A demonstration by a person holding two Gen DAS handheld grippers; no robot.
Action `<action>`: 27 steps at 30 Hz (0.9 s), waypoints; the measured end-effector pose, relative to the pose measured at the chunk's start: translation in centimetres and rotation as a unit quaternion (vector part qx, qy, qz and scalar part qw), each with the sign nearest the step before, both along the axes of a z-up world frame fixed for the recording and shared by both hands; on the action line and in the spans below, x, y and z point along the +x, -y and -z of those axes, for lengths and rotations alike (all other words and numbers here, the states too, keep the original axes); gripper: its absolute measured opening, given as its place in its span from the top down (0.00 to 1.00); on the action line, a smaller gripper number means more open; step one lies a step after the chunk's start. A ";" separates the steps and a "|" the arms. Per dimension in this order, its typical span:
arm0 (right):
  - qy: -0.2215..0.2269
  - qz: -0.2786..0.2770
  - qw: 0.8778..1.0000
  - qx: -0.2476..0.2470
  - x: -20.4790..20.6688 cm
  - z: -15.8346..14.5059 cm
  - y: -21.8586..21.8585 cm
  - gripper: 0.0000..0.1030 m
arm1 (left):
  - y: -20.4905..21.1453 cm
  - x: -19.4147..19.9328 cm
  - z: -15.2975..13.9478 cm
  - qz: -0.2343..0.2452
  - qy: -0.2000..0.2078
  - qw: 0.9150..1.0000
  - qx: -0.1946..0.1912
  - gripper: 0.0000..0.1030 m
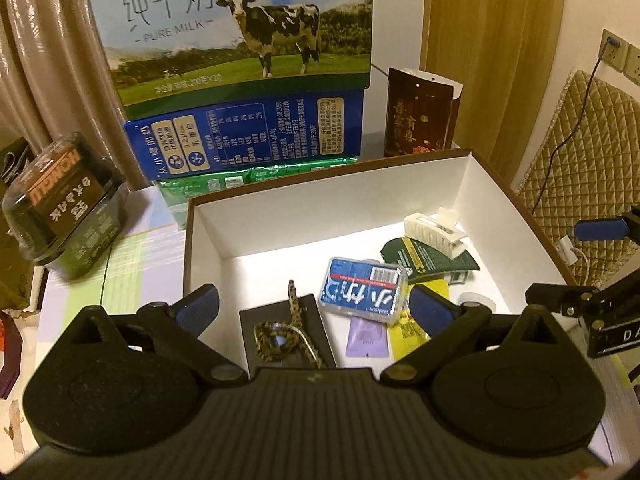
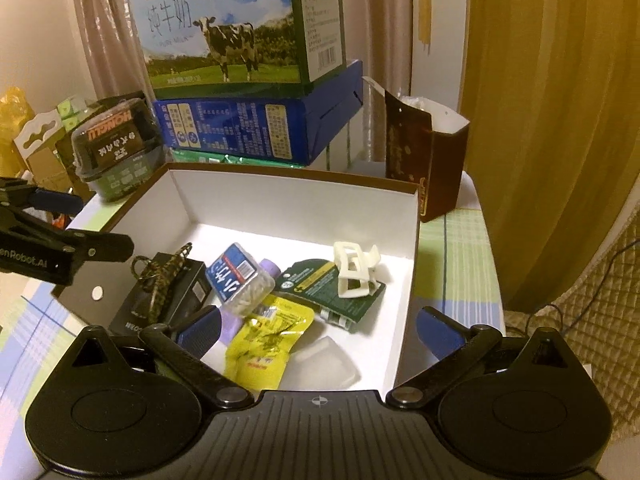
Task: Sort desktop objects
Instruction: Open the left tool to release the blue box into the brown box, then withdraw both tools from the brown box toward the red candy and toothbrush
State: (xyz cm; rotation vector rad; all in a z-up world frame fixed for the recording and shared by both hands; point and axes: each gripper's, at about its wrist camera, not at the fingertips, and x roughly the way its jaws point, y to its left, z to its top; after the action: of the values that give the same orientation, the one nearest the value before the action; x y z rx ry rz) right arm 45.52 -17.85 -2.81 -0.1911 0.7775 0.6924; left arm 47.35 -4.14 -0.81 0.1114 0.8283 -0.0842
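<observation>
A brown-rimmed cardboard box (image 1: pixel 320 216) (image 2: pixel 296 200) with a white inside lies on the table. In it lie a blue floss case (image 1: pixel 362 290) (image 2: pixel 240 276), a white hair claw (image 1: pixel 434 230) (image 2: pixel 356 270) on a green packet (image 1: pixel 428 260) (image 2: pixel 316 284), a yellow pouch (image 1: pixel 406 330) (image 2: pixel 264 344), and a leopard clip (image 1: pixel 284 332) (image 2: pixel 160 276) on a black case (image 2: pixel 160 300). My left gripper (image 1: pixel 316 308) (image 2: pixel 80 224) hangs open above the box's left part, holding nothing. My right gripper (image 2: pixel 320 330) (image 1: pixel 580 264) stands wide open over the right part, also holding nothing.
Stacked milk cartons (image 1: pixel 240 40) (image 2: pixel 228 40) rise behind the box. A dark brown paper bag (image 1: pixel 420 116) (image 2: pixel 424 160) stands at the back right. A lidded dark jar (image 1: pixel 68 200) (image 2: pixel 120 152) sits at the back left. Curtains and a quilted headboard (image 1: pixel 580 152) lie beyond.
</observation>
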 end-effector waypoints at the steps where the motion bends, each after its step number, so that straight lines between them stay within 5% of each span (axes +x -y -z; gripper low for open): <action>1: 0.000 0.000 1.000 0.002 -0.4 -0.1 0.1 0.02 | 0.0 -0.5 -0.1 -0.002 0.001 1.000 -0.001 0.03; 27: 0.006 -0.024 0.999 0.022 -11.6 -1.9 3.7 0.02 | 0.7 -13.5 -3.5 -0.021 0.033 0.999 -0.008 0.01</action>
State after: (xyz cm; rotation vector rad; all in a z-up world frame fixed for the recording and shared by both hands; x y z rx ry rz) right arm 33.93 -21.56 -0.93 -0.1732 0.7479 0.7525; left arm 33.89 -4.82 2.71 0.0819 0.7628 -0.0481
